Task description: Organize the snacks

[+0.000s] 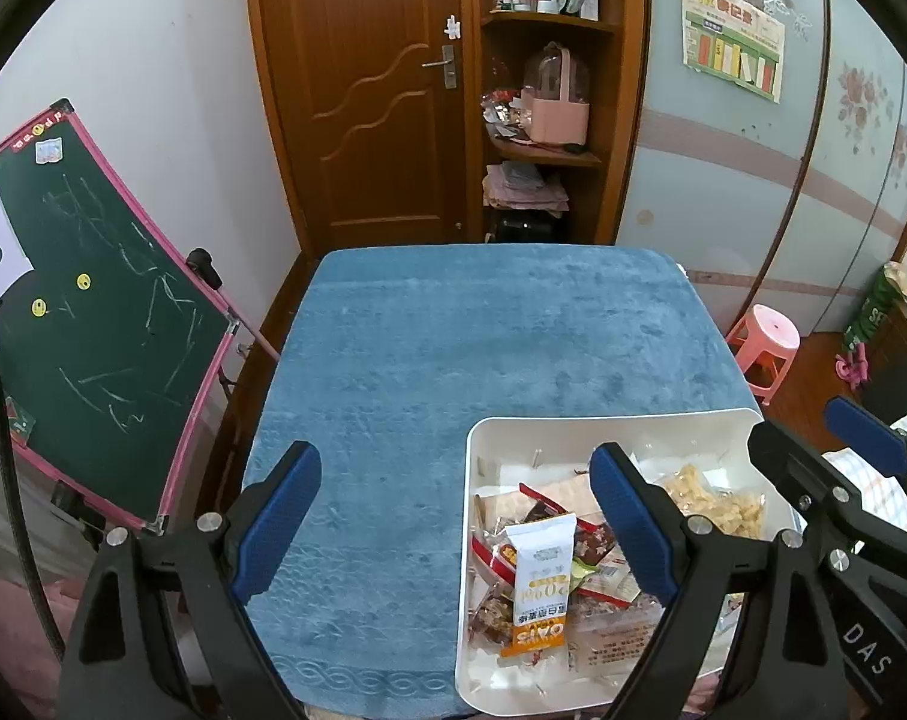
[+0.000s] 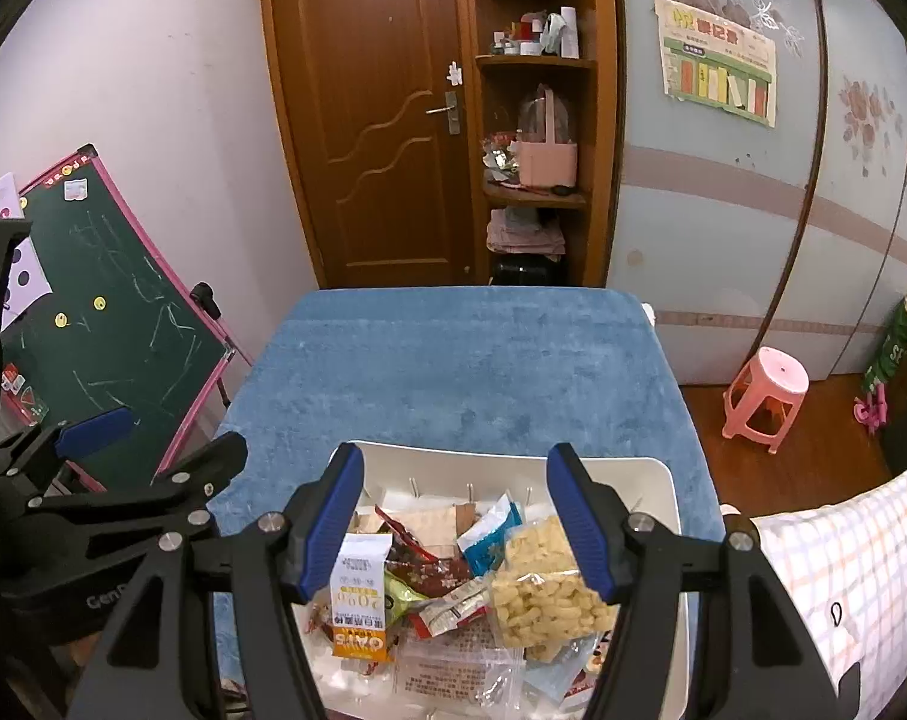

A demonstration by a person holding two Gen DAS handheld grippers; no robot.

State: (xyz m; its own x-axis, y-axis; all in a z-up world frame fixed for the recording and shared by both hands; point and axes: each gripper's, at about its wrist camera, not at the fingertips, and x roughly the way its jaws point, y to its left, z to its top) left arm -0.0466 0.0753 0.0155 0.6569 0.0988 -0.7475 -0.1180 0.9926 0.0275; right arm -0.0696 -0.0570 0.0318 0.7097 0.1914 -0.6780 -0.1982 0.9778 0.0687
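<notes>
a heap of crinkly wrapped snack packets (image 2: 453, 594), among them a white-and-orange oat bar (image 1: 538, 588) and a clear bag of pale puffs (image 2: 540, 582), fills the white plastic bin (image 1: 474, 480) at the blue towel-covered table's (image 1: 453, 348) near right corner. the right gripper (image 2: 456, 525) hovers above it, jaws wide and empty, likely choosing; the left gripper (image 1: 453, 522), equally spread and empty, straddles the bin's left rim.

The white tray (image 1: 474, 540) runs off the bottom edge in both views, gripper fingers (image 2: 579, 525) cover part of the puffed-snack bag (image 2: 537, 594), lower packets lie buried, and the poster (image 2: 717, 60) print is too small to read.
</notes>
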